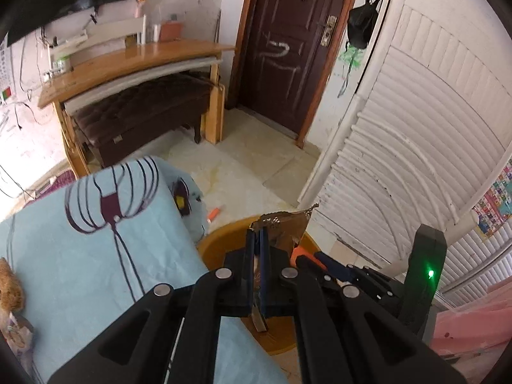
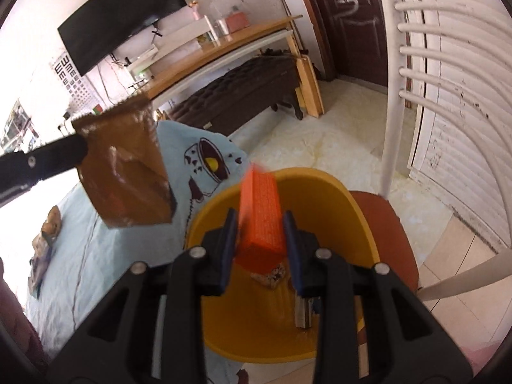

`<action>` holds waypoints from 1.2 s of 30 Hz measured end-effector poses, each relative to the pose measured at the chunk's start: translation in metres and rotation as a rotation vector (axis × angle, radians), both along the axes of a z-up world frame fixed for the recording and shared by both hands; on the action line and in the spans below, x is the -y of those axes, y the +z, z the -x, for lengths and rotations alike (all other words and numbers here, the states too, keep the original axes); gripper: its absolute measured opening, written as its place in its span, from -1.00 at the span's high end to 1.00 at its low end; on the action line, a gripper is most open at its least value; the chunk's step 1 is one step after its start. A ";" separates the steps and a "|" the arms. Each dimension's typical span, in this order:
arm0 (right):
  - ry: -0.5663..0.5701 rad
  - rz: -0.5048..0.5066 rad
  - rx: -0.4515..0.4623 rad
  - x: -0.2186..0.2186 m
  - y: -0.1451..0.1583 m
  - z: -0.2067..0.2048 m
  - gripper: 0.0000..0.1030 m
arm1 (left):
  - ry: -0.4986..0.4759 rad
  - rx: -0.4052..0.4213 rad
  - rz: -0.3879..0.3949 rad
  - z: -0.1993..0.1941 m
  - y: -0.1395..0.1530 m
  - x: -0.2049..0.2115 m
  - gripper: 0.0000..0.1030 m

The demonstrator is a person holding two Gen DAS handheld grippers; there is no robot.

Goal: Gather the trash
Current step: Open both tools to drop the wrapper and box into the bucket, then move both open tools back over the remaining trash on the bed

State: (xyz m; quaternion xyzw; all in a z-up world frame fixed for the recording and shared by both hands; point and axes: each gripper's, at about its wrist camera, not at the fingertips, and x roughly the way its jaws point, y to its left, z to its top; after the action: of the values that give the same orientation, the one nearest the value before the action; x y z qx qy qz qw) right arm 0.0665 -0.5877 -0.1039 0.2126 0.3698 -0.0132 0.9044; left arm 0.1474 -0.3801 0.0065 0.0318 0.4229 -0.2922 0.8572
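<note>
Both loads hang over the yellow bin (image 2: 358, 211) beside the bed (image 1: 80, 256): right tongs (image 2: 260, 232) clamp the orange packet (image 2: 262, 220), left tongs (image 1: 257, 240) pinch the brown wrapper (image 2: 128, 172). Dropping is in hand; next, I'd judge, both open.

left gripper (image 1: 256, 235): matte black plastic linkage arms with cut-out slots | four round silver pivot pins | narrow dark blue finger pads (image 1: 264, 256) || right gripper (image 2: 260, 220): same black linkage, four silver pins, blue-faced fingers (image 2: 289, 233) | black upright housing with a lit green LED in the left wrist view
</note>
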 end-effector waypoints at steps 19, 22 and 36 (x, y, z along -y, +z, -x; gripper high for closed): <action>-0.043 -0.022 0.044 0.005 0.018 0.010 -0.12 | -0.002 -0.048 0.058 -0.005 -0.011 -0.021 -0.84; -0.034 -0.023 0.066 0.002 0.024 0.013 -0.13 | 0.018 -0.057 0.083 -0.001 -0.008 -0.034 -0.84; 0.161 0.062 0.165 -0.090 0.087 -0.002 -0.38 | 0.239 0.031 0.093 0.015 0.020 -0.181 -0.84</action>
State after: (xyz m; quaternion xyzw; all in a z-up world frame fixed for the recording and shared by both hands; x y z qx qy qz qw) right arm 0.0687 -0.4980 -0.0164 0.1543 0.3094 0.0656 0.9360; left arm 0.1326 -0.1991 0.0266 -0.0541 0.3962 -0.2070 0.8929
